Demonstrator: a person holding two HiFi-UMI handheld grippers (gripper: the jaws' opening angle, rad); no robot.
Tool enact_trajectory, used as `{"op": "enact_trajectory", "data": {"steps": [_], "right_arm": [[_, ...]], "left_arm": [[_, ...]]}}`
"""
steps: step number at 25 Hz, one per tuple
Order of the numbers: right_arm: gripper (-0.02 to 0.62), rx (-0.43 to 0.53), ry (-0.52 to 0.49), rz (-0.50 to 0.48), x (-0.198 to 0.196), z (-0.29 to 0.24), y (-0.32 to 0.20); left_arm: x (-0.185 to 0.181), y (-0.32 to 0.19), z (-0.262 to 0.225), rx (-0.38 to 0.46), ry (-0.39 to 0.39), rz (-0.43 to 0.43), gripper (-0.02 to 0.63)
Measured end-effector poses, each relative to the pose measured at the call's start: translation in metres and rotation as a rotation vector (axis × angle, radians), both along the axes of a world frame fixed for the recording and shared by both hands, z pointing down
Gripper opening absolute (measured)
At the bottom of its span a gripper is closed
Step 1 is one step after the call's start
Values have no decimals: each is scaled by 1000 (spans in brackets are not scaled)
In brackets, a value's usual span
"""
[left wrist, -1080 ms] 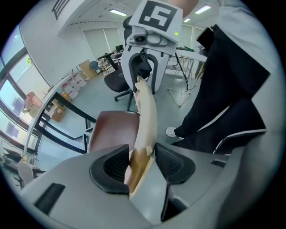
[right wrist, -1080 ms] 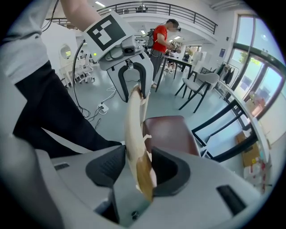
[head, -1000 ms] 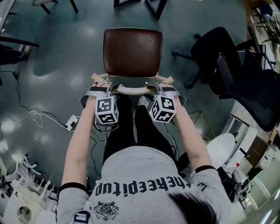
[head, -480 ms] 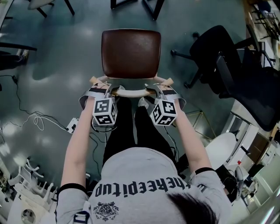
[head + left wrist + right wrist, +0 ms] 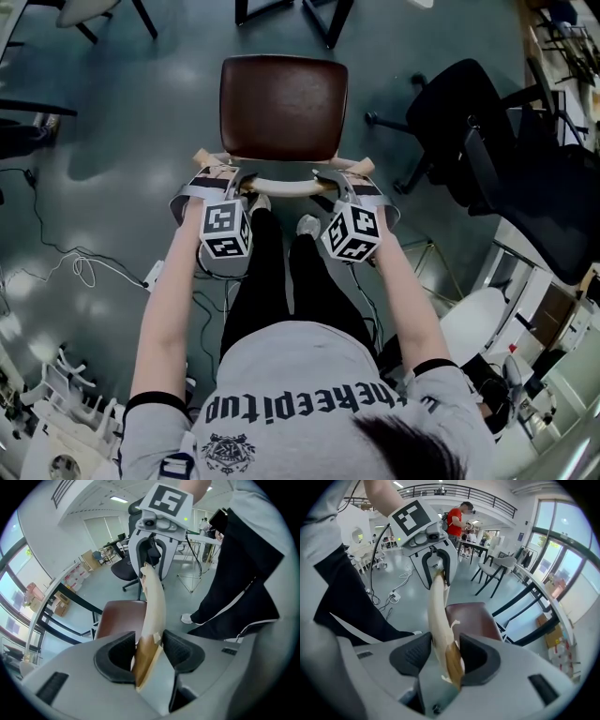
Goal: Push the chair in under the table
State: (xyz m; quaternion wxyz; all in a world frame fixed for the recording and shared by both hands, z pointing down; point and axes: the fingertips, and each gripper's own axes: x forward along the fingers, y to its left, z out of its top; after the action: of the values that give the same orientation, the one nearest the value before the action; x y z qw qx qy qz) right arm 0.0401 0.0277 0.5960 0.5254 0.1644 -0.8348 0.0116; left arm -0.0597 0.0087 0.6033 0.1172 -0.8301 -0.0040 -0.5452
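Observation:
A chair with a brown seat (image 5: 283,105) and a curved cream backrest (image 5: 281,187) stands in front of me on the grey floor. My left gripper (image 5: 230,180) is shut on the backrest's left end, and the wood (image 5: 154,606) runs between its pads (image 5: 119,656). On the right end sits my right gripper (image 5: 337,182); the backrest (image 5: 438,611) lies between its pads while its jaws open very slightly. Each gripper view shows the other gripper at the far end of the backrest. Dark table legs (image 5: 323,19) stand just beyond the seat.
A black office chair (image 5: 497,141) stands close on the right. Cables (image 5: 84,267) and a power strip (image 5: 152,277) lie on the floor at left. More chairs and tables (image 5: 501,569) and a person in red (image 5: 457,520) are further off.
Both grippers and the chair have slid a little forward, toward the table legs at the top. The hold on the backrest looks the same.

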Motion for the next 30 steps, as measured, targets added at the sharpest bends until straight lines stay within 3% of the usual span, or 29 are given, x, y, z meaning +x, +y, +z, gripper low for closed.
{"op": "enact_trajectory", "data": {"steps": [15, 30], "right_arm": [[204, 23, 17, 87, 8, -1, -67], [212, 54, 50, 145, 3, 2, -98]], "left_arm": [[11, -68, -4, 28, 38, 59, 192], [6, -101, -5, 45, 61, 115, 190]]}}
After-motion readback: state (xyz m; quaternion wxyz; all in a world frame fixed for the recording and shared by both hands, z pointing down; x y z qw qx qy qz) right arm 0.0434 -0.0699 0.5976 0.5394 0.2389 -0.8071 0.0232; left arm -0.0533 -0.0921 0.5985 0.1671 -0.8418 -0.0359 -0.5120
